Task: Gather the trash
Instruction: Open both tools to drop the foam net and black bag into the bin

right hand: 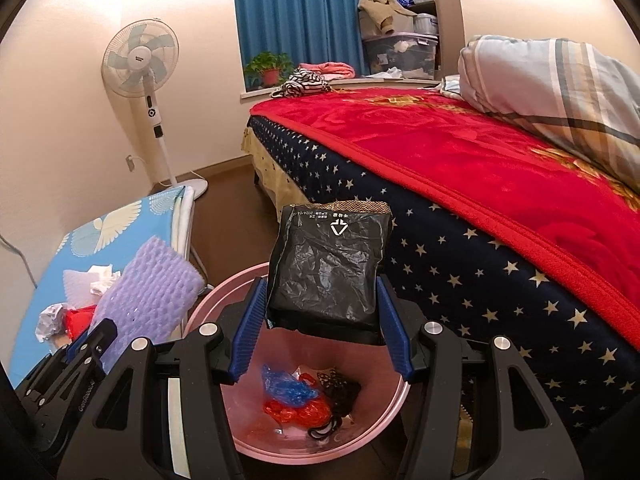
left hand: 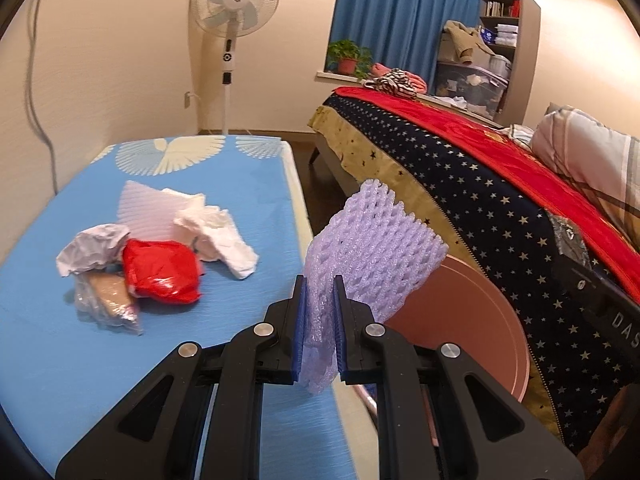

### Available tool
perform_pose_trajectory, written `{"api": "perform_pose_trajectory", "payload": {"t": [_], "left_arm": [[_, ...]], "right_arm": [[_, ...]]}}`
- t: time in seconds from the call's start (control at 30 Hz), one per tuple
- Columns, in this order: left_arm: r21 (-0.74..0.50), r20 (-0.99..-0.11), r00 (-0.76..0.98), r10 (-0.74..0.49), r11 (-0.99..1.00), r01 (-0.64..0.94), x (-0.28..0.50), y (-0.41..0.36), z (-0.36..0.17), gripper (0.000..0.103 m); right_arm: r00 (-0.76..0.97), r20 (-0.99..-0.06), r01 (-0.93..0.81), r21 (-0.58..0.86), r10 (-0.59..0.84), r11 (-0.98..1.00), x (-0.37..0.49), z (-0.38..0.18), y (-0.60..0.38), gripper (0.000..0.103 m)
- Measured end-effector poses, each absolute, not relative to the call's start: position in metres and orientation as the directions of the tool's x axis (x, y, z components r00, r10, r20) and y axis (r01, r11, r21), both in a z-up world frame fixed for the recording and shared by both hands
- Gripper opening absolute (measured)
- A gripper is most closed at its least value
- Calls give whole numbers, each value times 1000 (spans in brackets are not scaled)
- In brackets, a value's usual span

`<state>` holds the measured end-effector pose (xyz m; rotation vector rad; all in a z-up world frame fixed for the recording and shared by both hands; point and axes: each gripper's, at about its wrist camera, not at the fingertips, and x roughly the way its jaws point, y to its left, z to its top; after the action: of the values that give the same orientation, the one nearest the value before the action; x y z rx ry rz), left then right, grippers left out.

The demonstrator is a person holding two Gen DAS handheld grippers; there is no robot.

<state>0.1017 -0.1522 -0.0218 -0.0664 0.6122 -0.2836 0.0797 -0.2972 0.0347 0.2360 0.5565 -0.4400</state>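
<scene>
The pink basin (right hand: 240,432) on the floor serves as the reference landmark and as the collection vessel.

Right gripper (right hand: 320,320): clenched on a crumpled black foil pouch (right hand: 328,268). The pouch is held upright directly above the basin, apparently so that it falls inside once the jaws part. The blue pads press its two side edges, which explains the wide jaw spacing.

Left gripper (left hand: 320,332): clamped on one end of a purple foam fruit net (left hand: 372,248). The net stands up and out from the jaws, above the basin's near rim and at the edge of the blue ironing board (left hand: 60,360). This placement suggests transport toward the basin, not yet release.

Remaining trash lies on the board, well apart from the basin: a red plastic bag (left hand: 160,276), crumpled white paper (left hand: 92,252), white foam sheet (left hand: 148,208), a torn white tissue (left hand: 220,236) and a clear wrapper (left hand: 108,304).

View differences: only the right wrist view shows the basin's contents, namely a blue bag (right hand: 288,388), red plastic (right hand: 300,412) and a dark wrapper (right hand: 340,392). The left wrist view shows just part of the basin's rim, but it gives the whole pile on the board.
</scene>
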Motion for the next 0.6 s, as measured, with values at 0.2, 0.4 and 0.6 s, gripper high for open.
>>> {"api": "perform_pose_trajectory", "payload": {"t": [0.2,0.4,0.6], "left_arm": [[-154,-566,768,-301,953,260,104,-163,-26,12],[-208,-568,735,-369,929,306,109,-172,-29,22],[-220,-565,730,-386,922,318,108,-172,-30,33]], "right_arm": [[745,-573,476,99,-341,874,83,27,-302,55],[733,-590,485,104,-338,869,87,24,-306,62],[722,-601,491,97,-342,866,88,22,-305,65]]}}
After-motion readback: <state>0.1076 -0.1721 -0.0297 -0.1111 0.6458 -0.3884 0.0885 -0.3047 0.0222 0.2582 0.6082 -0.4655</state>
